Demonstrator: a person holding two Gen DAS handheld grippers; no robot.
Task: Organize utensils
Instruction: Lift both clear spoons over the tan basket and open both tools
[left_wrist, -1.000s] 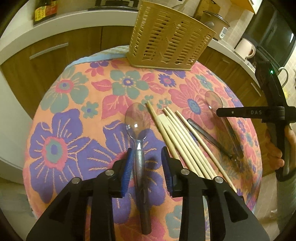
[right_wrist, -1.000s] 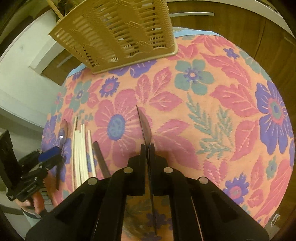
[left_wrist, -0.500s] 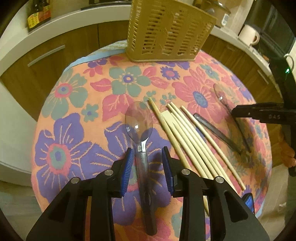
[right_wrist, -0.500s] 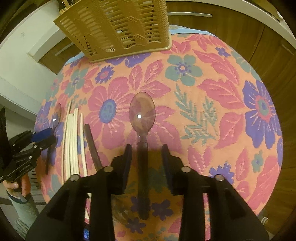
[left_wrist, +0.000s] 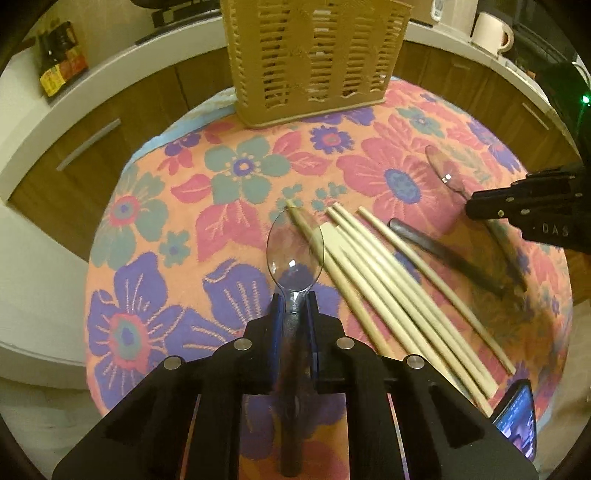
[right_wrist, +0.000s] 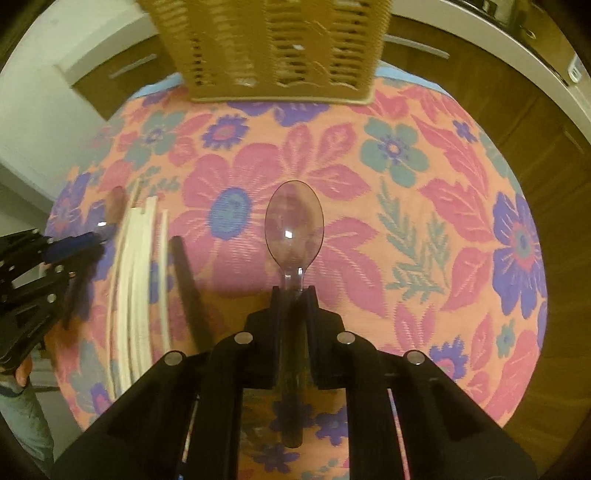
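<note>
My left gripper (left_wrist: 294, 300) is shut on the neck of a clear plastic spoon (left_wrist: 294, 250), bowl forward, lifted over the floral cloth. My right gripper (right_wrist: 294, 291) is shut on a second clear plastic spoon (right_wrist: 294, 226), also bowl forward above the cloth; it shows at the right of the left wrist view (left_wrist: 441, 170). Several pale wooden chopsticks (left_wrist: 388, 273) and a dark utensil handle (left_wrist: 436, 251) lie on the cloth between the grippers. A tan slotted utensil basket (left_wrist: 314, 59) stands at the table's far edge.
The round table carries a floral cloth (right_wrist: 424, 192). Wooden cabinets and a white counter curve behind it, with a white mug (left_wrist: 491, 31) and a bottle (left_wrist: 59, 62) on the counter. A phone screen (left_wrist: 517, 417) shows at the table's near right edge.
Both grippers have closed on their spoons and lifted them off the cloth. Both have moved closer to the basket.
</note>
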